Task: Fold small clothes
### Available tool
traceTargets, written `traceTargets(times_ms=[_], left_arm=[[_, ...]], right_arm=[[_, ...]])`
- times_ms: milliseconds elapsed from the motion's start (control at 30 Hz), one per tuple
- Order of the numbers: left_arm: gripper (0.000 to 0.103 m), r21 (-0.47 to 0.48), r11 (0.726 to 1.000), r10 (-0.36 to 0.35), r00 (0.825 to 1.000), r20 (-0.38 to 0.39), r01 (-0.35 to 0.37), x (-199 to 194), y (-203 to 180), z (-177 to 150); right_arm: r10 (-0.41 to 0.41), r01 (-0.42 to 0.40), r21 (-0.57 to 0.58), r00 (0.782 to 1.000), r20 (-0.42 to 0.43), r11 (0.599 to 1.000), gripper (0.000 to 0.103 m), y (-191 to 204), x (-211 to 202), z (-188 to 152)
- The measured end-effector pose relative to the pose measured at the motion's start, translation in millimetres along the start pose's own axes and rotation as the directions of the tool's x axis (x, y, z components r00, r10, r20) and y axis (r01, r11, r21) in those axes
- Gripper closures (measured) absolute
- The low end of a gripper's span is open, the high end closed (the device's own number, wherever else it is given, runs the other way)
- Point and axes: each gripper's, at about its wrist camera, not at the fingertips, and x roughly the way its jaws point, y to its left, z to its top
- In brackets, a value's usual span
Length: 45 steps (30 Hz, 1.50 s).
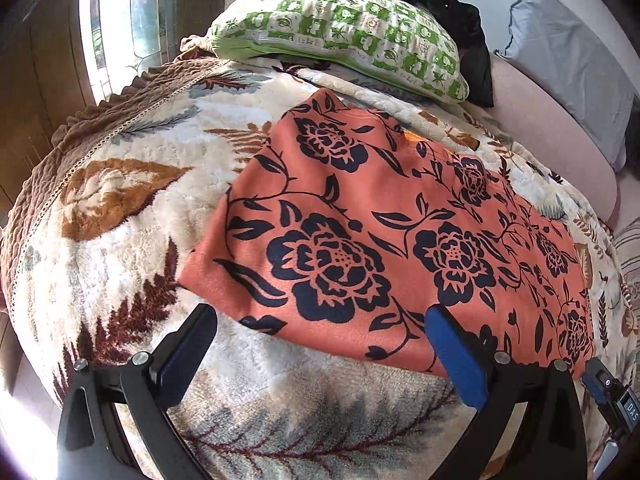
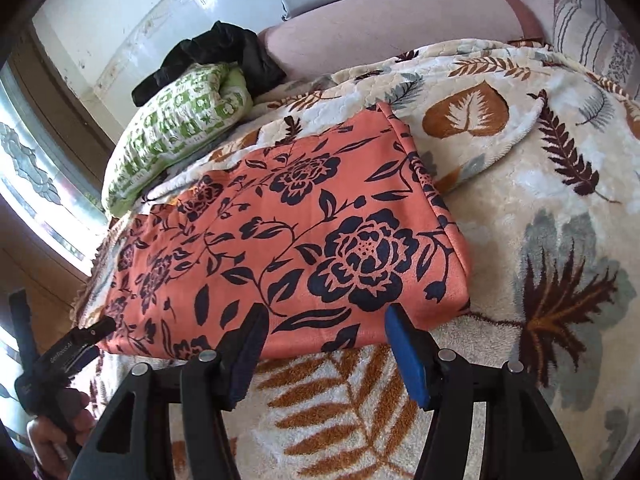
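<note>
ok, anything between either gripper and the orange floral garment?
Nothing visible. The left gripper and right gripper are both open at the near edge of the orange floral garment, with only bare blanket below. The green pillow and black cloth lie beyond its far edge.

Both grippers hover with jaws spread wide and holding nothing, the left gripper point(image 1: 320, 316) angled toward one o'clock, the right gripper point(image 2: 326, 314) toward eleven, its neighbour point(image 2: 94, 330) at its nine o'clock.

One orange garment point(image 1: 384, 216), one green pillow point(image 1: 340, 40), perhaps one black garment point(image 1: 440, 0).
</note>
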Motion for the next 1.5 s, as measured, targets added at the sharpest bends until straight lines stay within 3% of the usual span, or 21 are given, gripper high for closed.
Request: traceTargets(times_ms=[167, 300, 433, 500, 667, 967, 1200, 1400, 1500], left_arm=[[0.0, -0.085, 0.994, -0.073, 0.997, -0.022, 0.071, -5, 22, -1], [0.0, -0.084, 0.991, -0.114, 0.991, -0.066, 0.108, 3, 24, 0], [0.0, -0.107, 0.979, -0.19, 0.97, -0.153, 0.174, 27, 23, 1], [0.0, -0.099, 0.983, -0.169, 0.976, -0.138, 0.156, 31, 20, 6], [0.0, -0.13, 0.977, -0.183, 0.977, -0.108, 0.169, 42, 16, 20], [0.0, -0.242, 0.939, -0.254, 0.967, -0.003, 0.246, 34, 27, 28], [0.008, -0.168, 0.963, -0.216, 0.976, -0.013, 0.21, 37, 22, 26], [0.008, -0.225, 0.926, -0.316, 0.948, -0.025, 0.303, 32, 50, 12], [0.008, -0.23, 0.923, -0.318, 0.948, 0.001, 0.31, 32, 56, 15]], right_arm=[[0.158, -0.15, 0.096, 0.984, -0.088, 0.984, 0.033, -6, -4, -15], [0.25, -0.229, 0.166, 0.961, -0.119, 0.959, 0.026, -10, 1, -23], [0.324, -0.266, 0.302, 0.932, -0.16, 0.915, 0.026, -25, 20, -28], [0.347, -0.284, 0.343, 0.928, -0.138, 0.895, 0.025, -30, 25, -26], [0.353, -0.292, 0.383, 0.93, -0.098, 0.876, 0.024, -37, 34, -15], [0.325, -0.289, 0.444, 0.946, -0.006, 0.848, 0.024, -51, 48, 9], [0.312, -0.297, 0.498, 0.948, 0.055, 0.815, 0.024, -60, 56, 22], [0.359, -0.33, 0.533, 0.932, 0.053, 0.779, 0.024, -68, 57, 25], [0.366, -0.332, 0.538, 0.93, 0.048, 0.775, 0.024, -68, 58, 24]])
